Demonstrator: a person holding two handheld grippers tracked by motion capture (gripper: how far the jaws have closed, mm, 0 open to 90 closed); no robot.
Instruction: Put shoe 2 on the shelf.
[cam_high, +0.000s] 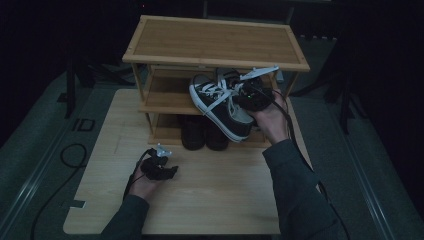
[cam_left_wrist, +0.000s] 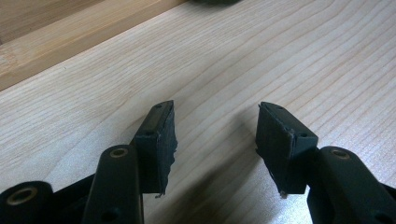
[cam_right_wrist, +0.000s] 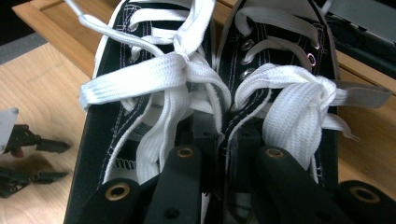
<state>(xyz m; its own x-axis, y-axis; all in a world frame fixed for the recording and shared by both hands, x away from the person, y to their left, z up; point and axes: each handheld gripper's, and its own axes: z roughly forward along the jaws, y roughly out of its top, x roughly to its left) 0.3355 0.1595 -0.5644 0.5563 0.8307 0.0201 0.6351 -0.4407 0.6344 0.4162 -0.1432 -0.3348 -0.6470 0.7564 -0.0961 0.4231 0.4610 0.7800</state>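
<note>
Pair of black canvas sneakers (cam_high: 222, 102) with white laces and white soles, held up in the air in front of the middle shelf of the bamboo shoe rack (cam_high: 215, 42), toes tilted up toward the rack's left side, heels low toward the person. Right gripper (cam_high: 252, 97) has them: in the right gripper view its 2 jaws go down into the shoe openings, 1 per shoe, nearly closed and pinching the 2 inner collar walls of the sneakers (cam_right_wrist: 205, 93) together; pad tips are hidden inside the shoes. Right hand (cam_high: 272, 120) sits under the heels, cable trailing back along the sleeve. Below, on the rack's bottom shelf, a pair of dark shoes (cam_high: 202, 132) stands side by side, toes out toward the person. Rack stands at the far end of the light wooden table (cam_high: 210, 200). Left gripper (cam_high: 172, 171) rests low on the table near the front left, well apart from the sneakers; in the left gripper view (cam_left_wrist: 215, 140) its jaws stand wide open with bare tabletop between them, nothing held.
</note>
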